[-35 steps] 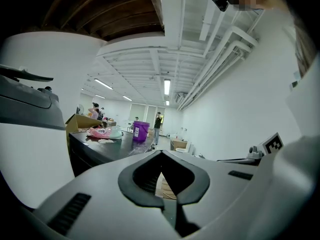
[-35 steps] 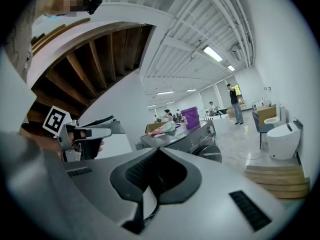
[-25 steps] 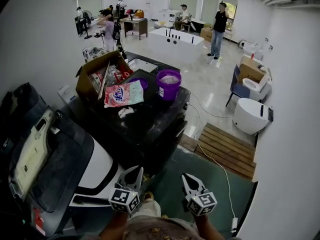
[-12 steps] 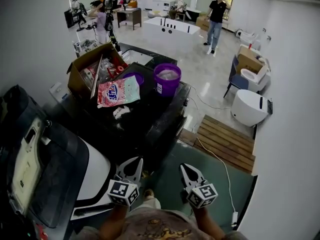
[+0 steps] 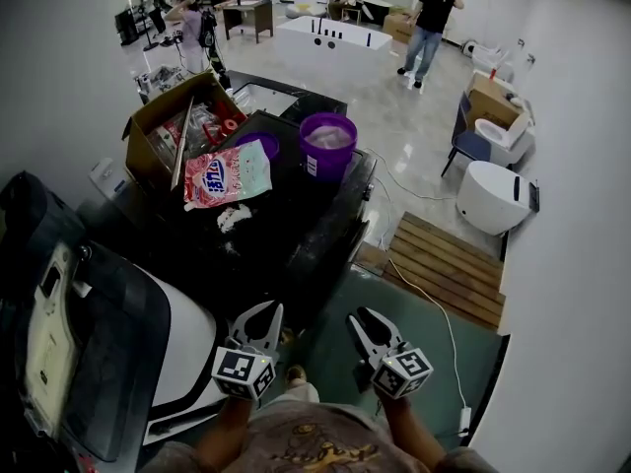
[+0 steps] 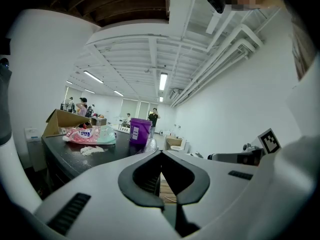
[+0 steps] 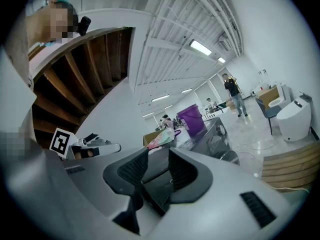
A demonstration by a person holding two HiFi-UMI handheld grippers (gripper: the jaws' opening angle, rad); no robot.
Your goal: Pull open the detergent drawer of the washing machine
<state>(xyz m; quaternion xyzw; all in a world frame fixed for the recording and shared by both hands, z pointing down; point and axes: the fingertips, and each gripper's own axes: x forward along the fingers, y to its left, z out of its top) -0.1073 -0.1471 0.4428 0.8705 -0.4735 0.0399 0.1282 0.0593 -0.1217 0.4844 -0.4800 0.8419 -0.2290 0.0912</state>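
Black table (image 5: 296,230), top surface:
- Purple bucket (image 5: 329,146): upright, far R edge.
- Pink/green bag (image 5: 225,173): lying flat, ctr-left, just beside open cardboard box (image 5: 158,131) w/ red items inside.
- Small white crumpled scrap (image 5: 232,217): near bag, on its near side.

Floor, R side:
- Wooden slat platform (image 5: 446,282).
- White cable (image 5: 430,325) on green mat (image 5: 468,363), beside platform.
- White rounded fixture (image 5: 490,203), beyond platform.

Bkgd: white bathtub (image 5: 330,47); person in black shirt (image 5: 429,23) standing near it.

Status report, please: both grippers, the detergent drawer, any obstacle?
Left gripper shut, empty. Right gripper jaws have just been opening, nothing between them. Detergent drawer not made out; both grippers short of the black washing machine. No obstacle seen.
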